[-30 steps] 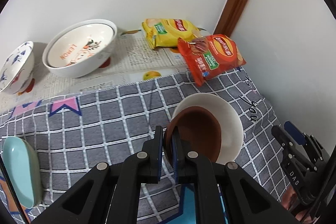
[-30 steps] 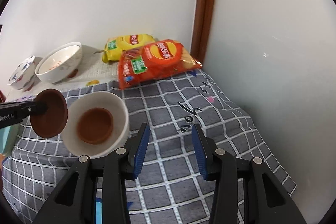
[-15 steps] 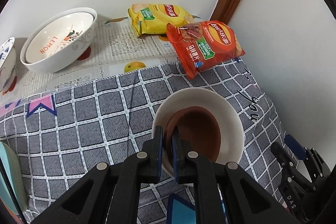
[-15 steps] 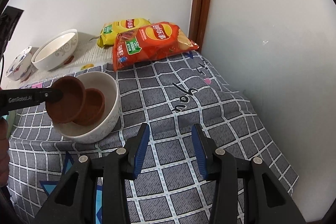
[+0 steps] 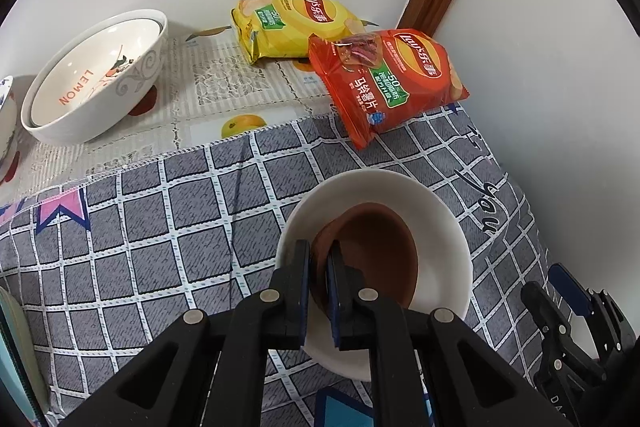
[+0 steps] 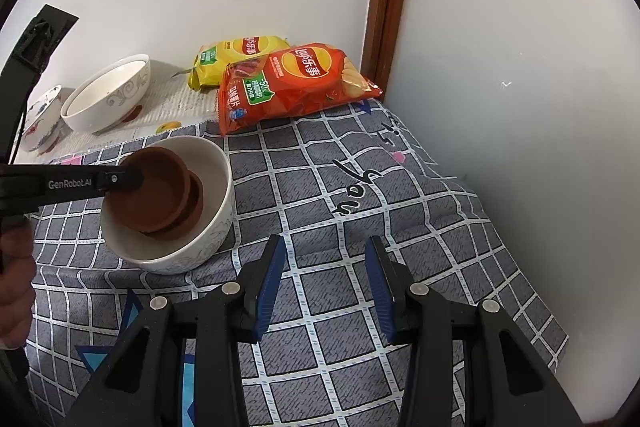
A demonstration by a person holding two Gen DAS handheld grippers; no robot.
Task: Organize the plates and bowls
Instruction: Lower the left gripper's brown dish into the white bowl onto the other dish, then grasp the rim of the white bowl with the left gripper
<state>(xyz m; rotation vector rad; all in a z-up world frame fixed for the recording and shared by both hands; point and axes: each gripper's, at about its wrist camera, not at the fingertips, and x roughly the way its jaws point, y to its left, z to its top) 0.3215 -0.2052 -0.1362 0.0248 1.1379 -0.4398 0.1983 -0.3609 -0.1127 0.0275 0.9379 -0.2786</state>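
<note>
My left gripper (image 5: pixel 319 267) is shut on the rim of a brown dish (image 5: pixel 376 251) and holds it tilted inside a white bowl (image 5: pixel 448 227) on the checked cloth. In the right wrist view the brown dish (image 6: pixel 152 195) lies on a second brown dish (image 6: pixel 196 195) in that white bowl (image 6: pixel 220 179), with the left gripper (image 6: pixel 132 179) reaching in from the left. My right gripper (image 6: pixel 326 283) is open and empty, above the cloth to the right of the bowl.
A large white "LEMON" bowl (image 5: pixel 92 79) and a blue-patterned bowl (image 6: pixel 40 119) stand at the back left. Yellow (image 5: pixel 288 27) and red (image 5: pixel 384 79) chip bags lie by the wall corner. A pale green plate (image 5: pixel 16 355) is at the left edge.
My left gripper has carried the brown dish to the right and lowered it into the white bowl, onto the other brown dish. The right gripper has stayed open.
</note>
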